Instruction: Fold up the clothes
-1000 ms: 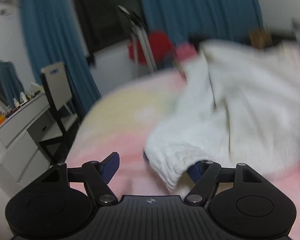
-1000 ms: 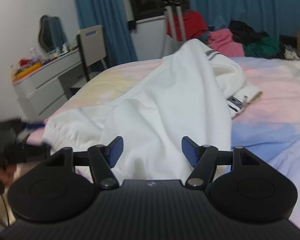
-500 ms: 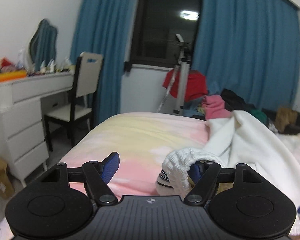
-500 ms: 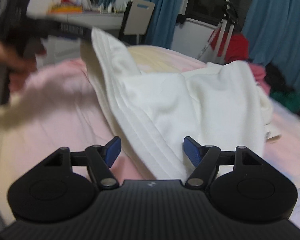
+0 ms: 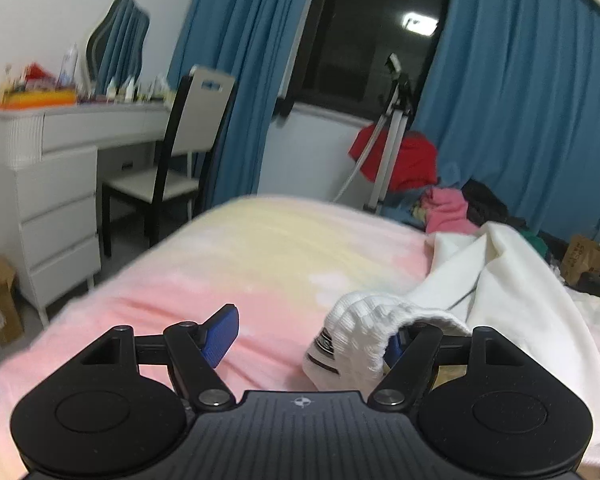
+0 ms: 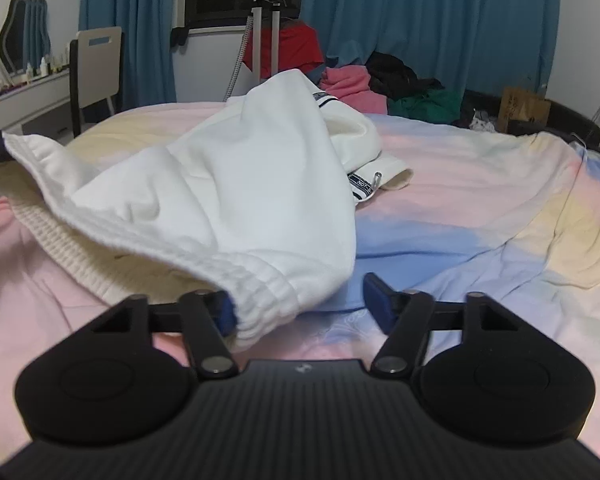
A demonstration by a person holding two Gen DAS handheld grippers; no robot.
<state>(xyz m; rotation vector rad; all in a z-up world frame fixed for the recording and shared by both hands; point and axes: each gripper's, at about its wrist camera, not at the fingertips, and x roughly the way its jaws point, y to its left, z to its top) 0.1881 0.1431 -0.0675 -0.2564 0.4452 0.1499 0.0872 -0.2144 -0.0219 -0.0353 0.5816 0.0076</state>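
- Left gripper (image 5: 310,334): jaws wide apart. Ribbed waistband of the white garment (image 5: 500,280) is draped over the right finger only; the left pad (image 5: 220,336) is bare, with pink bedcover behind it. Nothing is pinched between the two.
- Right gripper (image 6: 298,306): jaws wide apart too. The waistband end (image 6: 260,296) hangs over and hides most of the left finger; the right pad (image 6: 376,300) stands free, apart from the cloth.
- So the garment is hooked on one finger of each gripper, not clamped.
- Garment position: on the bed (image 6: 480,200), over the pink and yellow part of the cover, its waistband lifted off the surface and stretched between the two grippers.
- Long axis, right wrist view: the waistband edge runs from the near centre up to the far left. The body of the cloth trails away from that edge toward the far side of the bed, bunched into a peak there.
- A striped, labelled cuff (image 6: 362,184) with a small metal piece pokes out at the far right of the heap, resting on the cover.
- Left wrist view is slightly blurred; a dark-striped label (image 5: 328,340) shows under the waistband.
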